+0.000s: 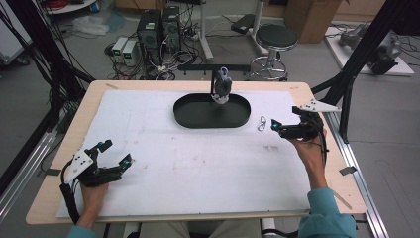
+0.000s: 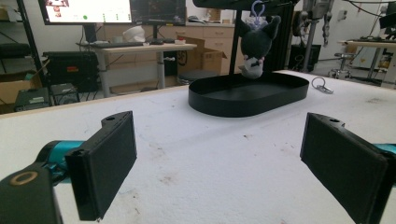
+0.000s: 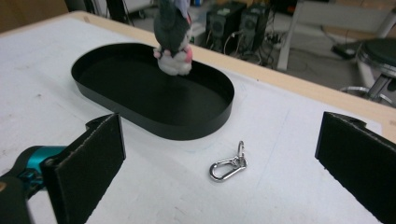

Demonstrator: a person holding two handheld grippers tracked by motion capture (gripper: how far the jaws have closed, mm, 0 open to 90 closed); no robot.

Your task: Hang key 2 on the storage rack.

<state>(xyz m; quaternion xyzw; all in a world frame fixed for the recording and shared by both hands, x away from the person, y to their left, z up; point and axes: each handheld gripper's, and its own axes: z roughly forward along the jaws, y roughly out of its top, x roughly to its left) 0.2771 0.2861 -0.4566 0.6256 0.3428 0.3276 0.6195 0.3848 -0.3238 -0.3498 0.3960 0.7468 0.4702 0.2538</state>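
A wide white foam sheet [image 1: 198,163] covers the pale wooden table [image 1: 317,99], and toward its far middle sits a black oval metal tray [image 1: 212,112], its long axis running left to right across the table. Above the tray's far rim a small grey and white plush toy with a lilac loop [image 1: 222,87] hangs from a black stand, clear of the tray floor as far as the right gripper view shows. The left gripper [image 1: 115,154] rests near the table's front left corner, jaws spread wide and holding nothing, well apart from everything else. The right gripper [image 1: 275,126] hovers at the right side of the sheet, its jaws likewise spread wide and empty. The small silver metal carabiner clip with a ring [image 1: 261,122] lies flat on the foam just beside the tray's right end, touching neither the tray nor the jaws. In the right gripper view the clip [image 3: 228,165] lies straight ahead between the open jaws, near the left one's line, its long axis slanting from lower left up to the ring at upper right. The right hand is far nearer, so a short reach forward and down looks likely, with the jaws closing across the clip's narrow width.
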